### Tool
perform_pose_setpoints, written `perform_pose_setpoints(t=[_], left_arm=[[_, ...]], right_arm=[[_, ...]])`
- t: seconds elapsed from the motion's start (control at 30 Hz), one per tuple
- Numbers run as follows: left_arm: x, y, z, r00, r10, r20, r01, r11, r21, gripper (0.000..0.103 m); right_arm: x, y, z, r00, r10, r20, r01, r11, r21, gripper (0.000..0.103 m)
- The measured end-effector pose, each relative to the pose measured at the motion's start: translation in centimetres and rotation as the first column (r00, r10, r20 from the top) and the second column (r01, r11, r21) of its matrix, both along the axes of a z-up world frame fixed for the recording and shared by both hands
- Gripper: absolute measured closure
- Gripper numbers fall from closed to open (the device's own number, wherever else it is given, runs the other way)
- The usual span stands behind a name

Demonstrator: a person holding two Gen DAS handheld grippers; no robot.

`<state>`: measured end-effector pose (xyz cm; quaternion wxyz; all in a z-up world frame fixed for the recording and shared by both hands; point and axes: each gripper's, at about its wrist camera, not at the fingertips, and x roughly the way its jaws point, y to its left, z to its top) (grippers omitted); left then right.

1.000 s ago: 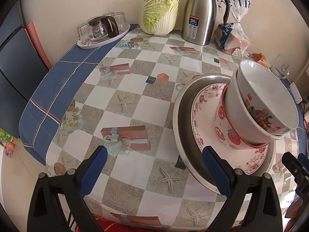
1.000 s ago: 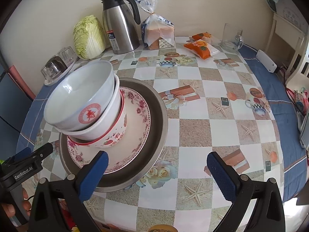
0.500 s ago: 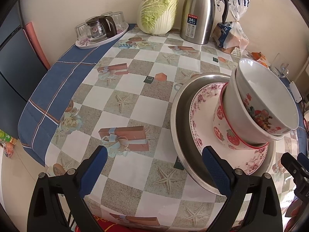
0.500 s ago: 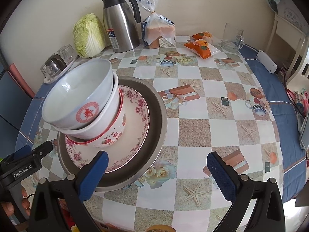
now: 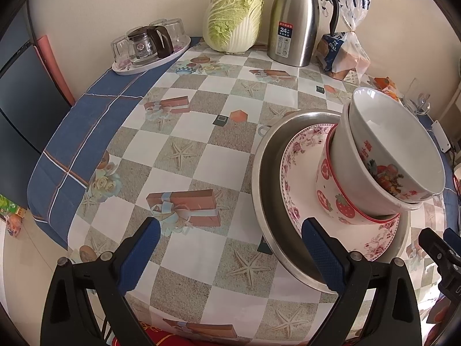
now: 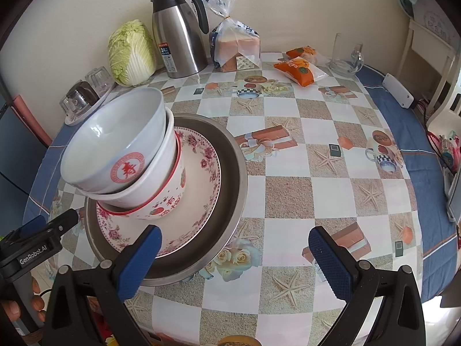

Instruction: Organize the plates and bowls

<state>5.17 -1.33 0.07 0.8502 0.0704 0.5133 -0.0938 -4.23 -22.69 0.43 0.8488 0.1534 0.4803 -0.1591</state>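
Observation:
A steel basin [image 5: 268, 155] [image 6: 230, 155] on the table holds a pink floral plate [image 5: 299, 155] [image 6: 201, 178]. On the plate stands a tilted stack of three bowls: a strawberry bowl [image 5: 334, 199] [image 6: 170, 199], a white bowl [image 5: 343, 155] [image 6: 149, 178], and a top white bowl with a red emblem [image 5: 397, 141] [image 6: 115, 141]. My left gripper [image 5: 230, 248] is open and empty, left of the basin near the table's front edge. My right gripper [image 6: 233, 253] is open and empty, in front of the basin's right side.
At the back stand a cabbage [image 5: 233, 20], a steel thermos jug [image 5: 294, 20], a bagged bread loaf [image 6: 236, 46], and a tray of glasses [image 5: 149, 49]. Orange snack packs [image 6: 299, 69] and a glass mug [image 6: 345, 57] lie back right. The table [image 5: 184, 132] carries a checked cloth.
Both grippers have drawn back slightly and stay open. The stack has not moved.

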Motion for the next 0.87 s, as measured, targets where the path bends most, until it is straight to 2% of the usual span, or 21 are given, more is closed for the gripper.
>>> perform_pose_setpoints(t=[0.87], left_arm=[[-0.56, -0.45, 0.96, 0.998, -0.031, 0.057, 0.031, 1.000, -0.003, 0.004]], right_arm=[[0.02, -0.04, -0.21, 1.000, 0.002, -0.003, -0.002, 1.000, -0.001, 0.000]])
